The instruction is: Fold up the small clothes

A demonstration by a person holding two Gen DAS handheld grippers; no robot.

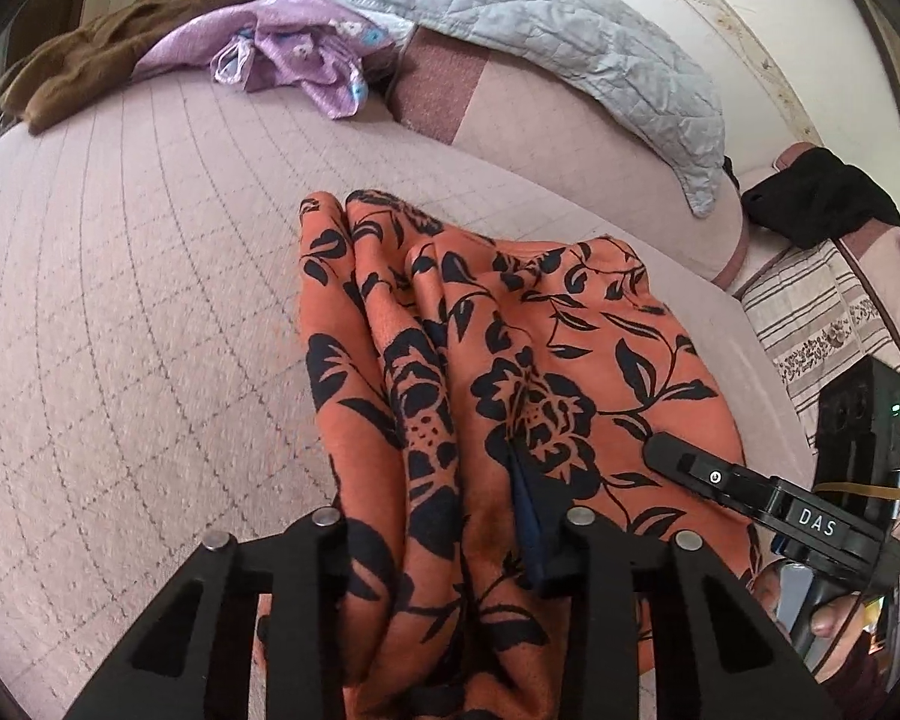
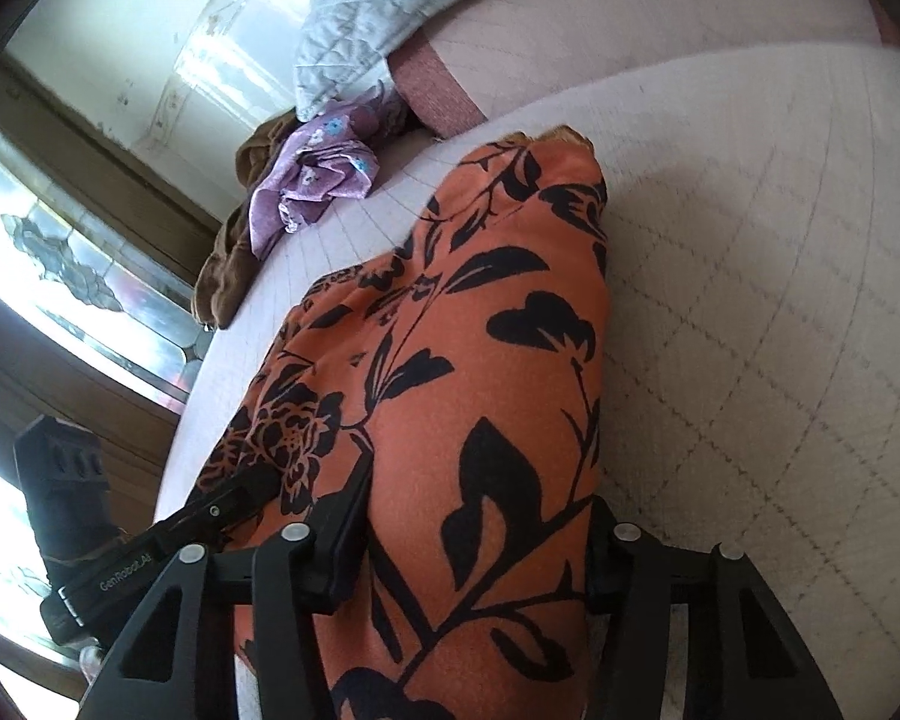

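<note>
left wrist: both grippers' fingers pinch the orange floral cloth; bare quilted bedspread leftward

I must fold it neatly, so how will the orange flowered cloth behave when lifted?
The orange flowered cloth looks thin and floppy: it hangs in soft folds between both sets of jaws. Probably light, since it bunches easily. Its smooth surface may be slippery, so it could slide on the pink quilted bed cover.

Pink quilted bed, pale stained wall, bright leaded window
</note>
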